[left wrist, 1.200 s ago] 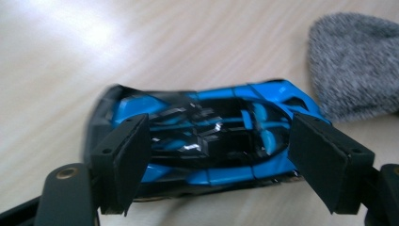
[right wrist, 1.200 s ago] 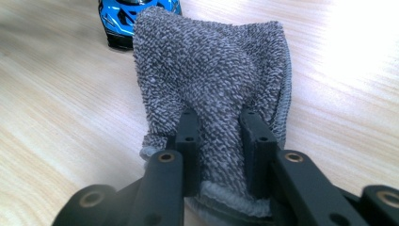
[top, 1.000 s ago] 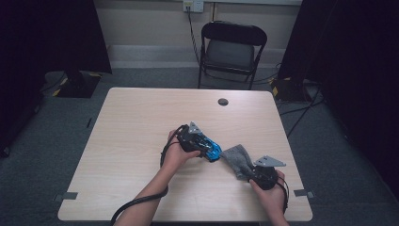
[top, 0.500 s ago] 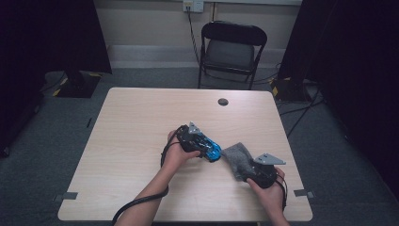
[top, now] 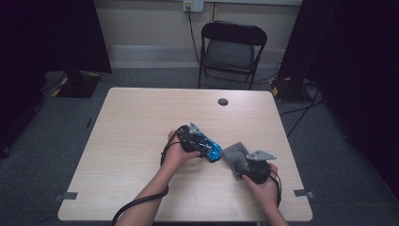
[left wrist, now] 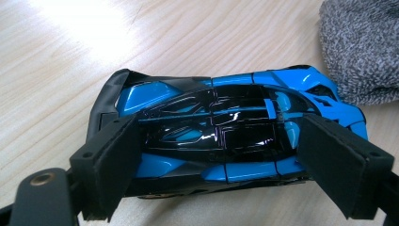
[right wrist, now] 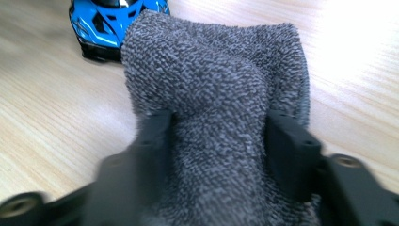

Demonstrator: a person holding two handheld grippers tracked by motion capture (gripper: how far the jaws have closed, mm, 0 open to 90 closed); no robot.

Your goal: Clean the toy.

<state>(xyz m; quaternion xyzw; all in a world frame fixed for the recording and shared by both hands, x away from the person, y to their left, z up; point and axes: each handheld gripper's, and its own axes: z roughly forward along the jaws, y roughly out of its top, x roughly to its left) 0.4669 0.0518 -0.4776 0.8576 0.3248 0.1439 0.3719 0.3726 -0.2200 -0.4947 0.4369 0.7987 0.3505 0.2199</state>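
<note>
A blue and black toy car lies on the light wooden table, right of centre. My left gripper is shut on it, one pad at each end, and comes in from the left in the high view. A bunched grey cloth lies just right of the car. The car's nose touches the cloth's far edge. My right gripper has just been closing, with the cloth between its jaws. Both pads press into the folds.
A small dark round disc sits near the table's far edge. A black folding chair stands behind the table. Grey tape marks lie at the near corners. The left gripper's cable trails along the forearm.
The right gripper has edged slightly left into the grey cloth, which now bunches between its jaws. The left hand and the car have stayed put.
</note>
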